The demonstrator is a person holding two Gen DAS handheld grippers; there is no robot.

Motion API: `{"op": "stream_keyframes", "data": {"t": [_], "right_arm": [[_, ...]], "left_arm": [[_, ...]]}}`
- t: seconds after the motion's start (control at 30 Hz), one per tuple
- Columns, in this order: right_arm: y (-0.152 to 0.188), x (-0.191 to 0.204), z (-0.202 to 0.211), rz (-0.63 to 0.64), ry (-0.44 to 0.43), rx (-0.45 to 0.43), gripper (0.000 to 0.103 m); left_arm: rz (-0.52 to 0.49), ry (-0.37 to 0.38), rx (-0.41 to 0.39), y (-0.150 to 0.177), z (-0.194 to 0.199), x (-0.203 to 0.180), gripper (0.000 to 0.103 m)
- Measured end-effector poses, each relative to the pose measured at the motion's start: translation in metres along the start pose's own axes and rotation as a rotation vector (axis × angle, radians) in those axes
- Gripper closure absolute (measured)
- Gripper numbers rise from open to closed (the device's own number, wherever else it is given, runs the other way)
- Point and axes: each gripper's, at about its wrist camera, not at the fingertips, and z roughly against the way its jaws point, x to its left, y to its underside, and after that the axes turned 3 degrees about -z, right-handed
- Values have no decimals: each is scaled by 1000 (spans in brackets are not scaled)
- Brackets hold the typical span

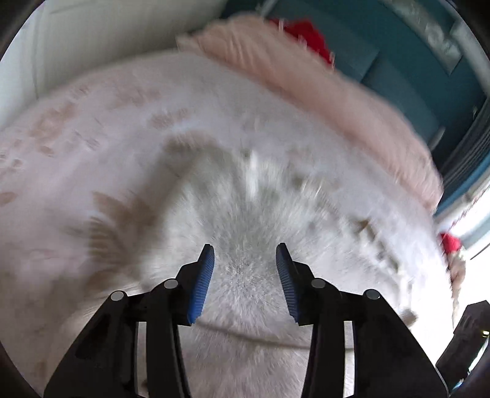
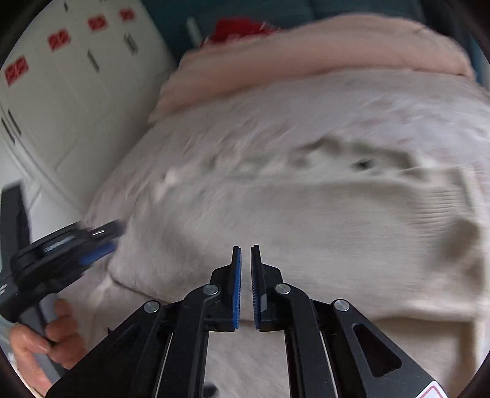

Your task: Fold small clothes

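**A:** Start at the left gripper (image 1: 245, 260): its blue ribbed fingertips (image 1: 203, 281) stand well apart, nothing between them, and they point straight down at a fuzzy white knit garment (image 1: 245, 214) lying just beneath.

**B:** And the right gripper (image 2: 246, 269)?

**A:** Nearly closed. Only a thin slit shows between its blue pads (image 2: 236, 290), and I see no cloth pinched in it. It hovers over the same soft garment, cream-grey from this side (image 2: 275, 214), near the folded lower edge.

**B:** The left one shows in that view too?

**A:** Yes, at the far left, the left gripper (image 2: 101, 242) with the person's left hand (image 2: 46, 336) on its handle, its tips at the garment's side edge. Motion blur hides whether it touches.

**B:** How will this thing handle?

**A:** I'd judge light, limp and plush. It won't hold a crease on its own and will sag from any single hold. The pile should grip the ribbed pads well, so slipping looks unlikely. Best holds are the hems or corners, one per gripper, pinching through both layers.

**B:** Count it up.

**A:** Two grippers. One white garment under them, spread on a pale pink patterned bedspread (image 1: 61, 137). One rolled pink fluffy blanket (image 1: 306, 76) behind it, and one red cloth (image 2: 242, 29) peeking out beyond that. A white cupboard with four red stickers (image 2: 58, 39) stands beside.
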Motion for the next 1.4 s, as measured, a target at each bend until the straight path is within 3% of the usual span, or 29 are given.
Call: {"op": "stream_keyframes", "data": {"t": [0.07,0.13,0.23,0.3,0.4,0.47,0.63,0.77,0.87,1.0,1.07,1.13,1.27,1.4], "right_arm": [[0,-10,-18,-9,58,28,102],[1,-50,-11,-54,125,-7,103],[10,-116,25,-207,129,-70,103],[14,-138,50,-280,150,-102,103],[15,-115,60,-195,156,-93,103],[16,-120,50,-127,258,-73,103],[33,-188,89,-398,217,-147,103],[51,-188,122,-357,318,-139,103],[82,-173,164,-303,307,-157,99],[142,-146,215,-262,287,-164,91],[176,-137,239,-247,304,-155,80],[206,-131,256,-236,330,-143,57],[257,-125,281,-255,308,-96,49],[288,-122,289,-258,279,-77,44]], "left_arm": [[-34,-79,56,2,-35,7,67],[-70,-68,26,4,-41,15,69],[-124,-36,23,6,-39,19,69],[-116,-31,22,5,-39,18,69],[-110,-64,19,5,-40,13,69],[-116,-81,18,7,-40,12,69],[-131,-60,44,5,-38,15,69],[-107,-39,62,8,-18,20,69],[-89,-25,61,26,19,33,65],[-137,-82,55,75,76,57,59],[-168,-111,57,105,106,71,51],[-171,-123,57,126,128,83,44],[-155,-111,55,165,170,106,25],[-104,-77,52,196,194,128,20]]}}
